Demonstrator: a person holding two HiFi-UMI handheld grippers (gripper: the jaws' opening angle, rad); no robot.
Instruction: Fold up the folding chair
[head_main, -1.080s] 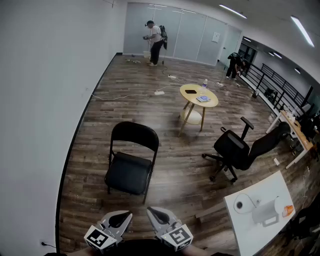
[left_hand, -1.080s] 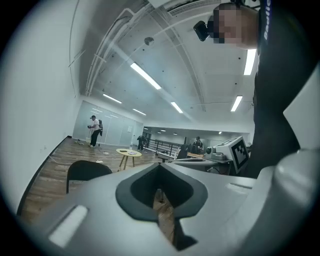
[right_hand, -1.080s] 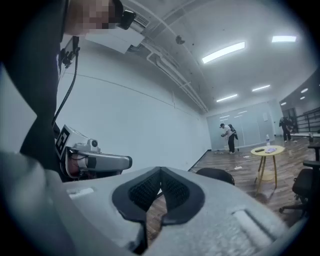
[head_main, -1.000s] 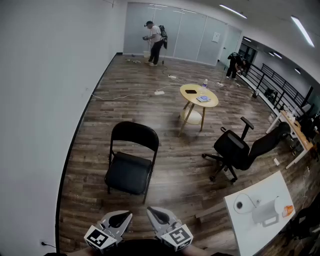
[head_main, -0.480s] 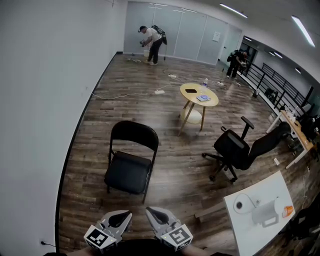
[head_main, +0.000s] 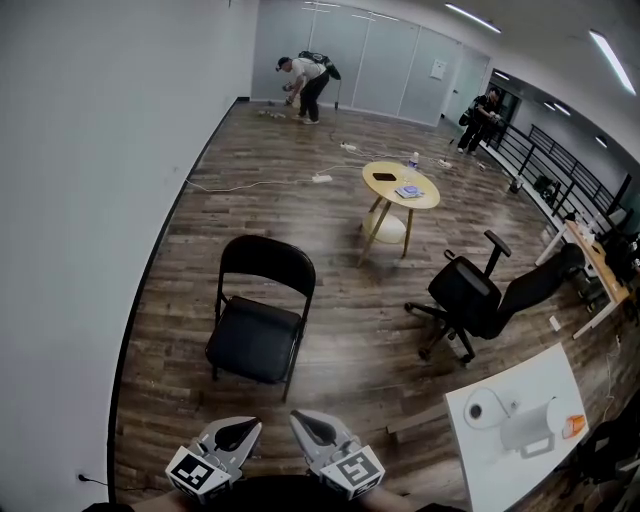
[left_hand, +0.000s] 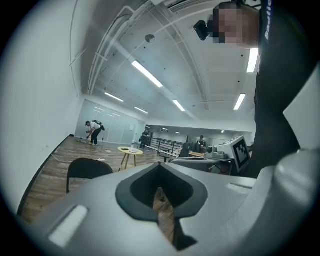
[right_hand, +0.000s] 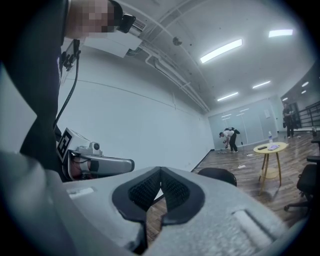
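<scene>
Black folding chair (head_main: 258, 320) unfolded; left tool (head_main: 242, 432) and right tool (head_main: 308, 427) both closed, empty.

Folding chair (head_main: 250, 342): black metal frame and matt padded seat are noted. Wood-plank floor (head_main: 350, 340) under it is seen faintly glossy. Round surface (head_main: 380, 192) behind it is pale smooth wood.

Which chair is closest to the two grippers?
The black folding chair, thin-legged with no wheels, standing open straight ahead. The wheeled office chair, leaning back, is farther off to the right.
</scene>
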